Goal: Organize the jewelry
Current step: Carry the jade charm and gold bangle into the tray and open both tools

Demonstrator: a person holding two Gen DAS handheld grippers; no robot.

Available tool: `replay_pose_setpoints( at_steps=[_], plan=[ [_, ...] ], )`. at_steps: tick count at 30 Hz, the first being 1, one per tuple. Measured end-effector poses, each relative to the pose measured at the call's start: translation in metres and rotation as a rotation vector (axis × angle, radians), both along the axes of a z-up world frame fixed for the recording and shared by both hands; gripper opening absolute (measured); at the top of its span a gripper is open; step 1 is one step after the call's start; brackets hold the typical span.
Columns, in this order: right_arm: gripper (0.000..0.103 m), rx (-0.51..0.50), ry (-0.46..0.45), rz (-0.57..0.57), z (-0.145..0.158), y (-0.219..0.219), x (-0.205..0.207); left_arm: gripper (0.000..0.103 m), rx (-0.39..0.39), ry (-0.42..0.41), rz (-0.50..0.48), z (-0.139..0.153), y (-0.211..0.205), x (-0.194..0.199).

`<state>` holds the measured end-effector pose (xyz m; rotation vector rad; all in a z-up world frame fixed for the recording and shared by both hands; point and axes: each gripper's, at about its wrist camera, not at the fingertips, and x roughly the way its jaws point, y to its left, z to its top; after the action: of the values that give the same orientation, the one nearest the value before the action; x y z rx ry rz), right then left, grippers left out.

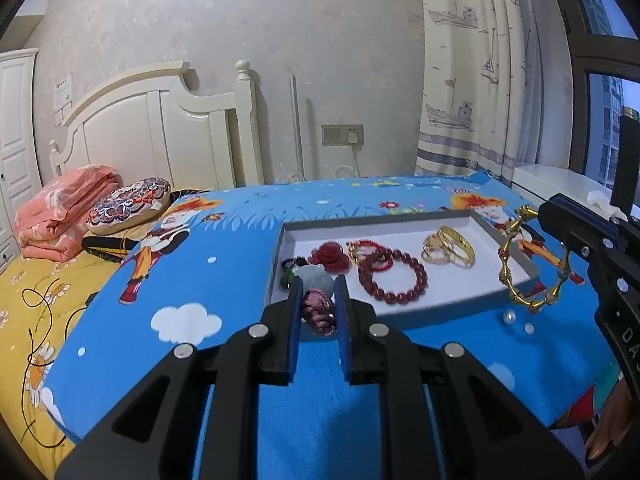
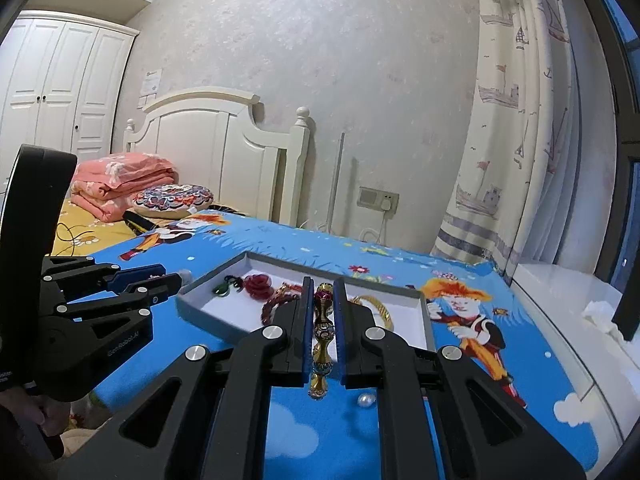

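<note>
A shallow grey tray with a white floor lies on the blue cartoon sheet. In it are a red rose ornament, a dark red bead bracelet, gold bangles and a pale jade pendant. My left gripper is shut on a maroon braided cord piece at the tray's near left edge. My right gripper is shut on a gold bamboo-link bangle, held above the tray's near right corner; the bangle also shows in the left wrist view.
Two loose pearls lie on the sheet in front of the tray; one shows in the right wrist view. A round patterned cushion, a folded pink quilt and a white headboard lie far left. A white sill runs along the right.
</note>
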<state>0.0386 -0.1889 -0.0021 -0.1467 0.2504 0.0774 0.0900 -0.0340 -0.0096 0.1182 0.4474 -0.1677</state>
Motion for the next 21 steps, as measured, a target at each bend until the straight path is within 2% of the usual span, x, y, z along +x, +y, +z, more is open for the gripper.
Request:
replay_pose_setpoints(
  at_steps=[10,15,21],
  plan=[
    [0.010,-0.017,0.001,-0.019,0.010,-0.005,0.033,0.016,0.008,0.015,0.014,0.011,-0.011,0.040],
    [0.010,-0.031,0.009,-0.028,0.013,-0.006,0.052,0.011,-0.005,0.037,0.038,0.016,-0.011,0.070],
    [0.010,-0.004,0.043,-0.039,0.012,-0.009,0.079,0.010,0.015,0.044,0.058,0.013,-0.015,0.091]
  ],
)
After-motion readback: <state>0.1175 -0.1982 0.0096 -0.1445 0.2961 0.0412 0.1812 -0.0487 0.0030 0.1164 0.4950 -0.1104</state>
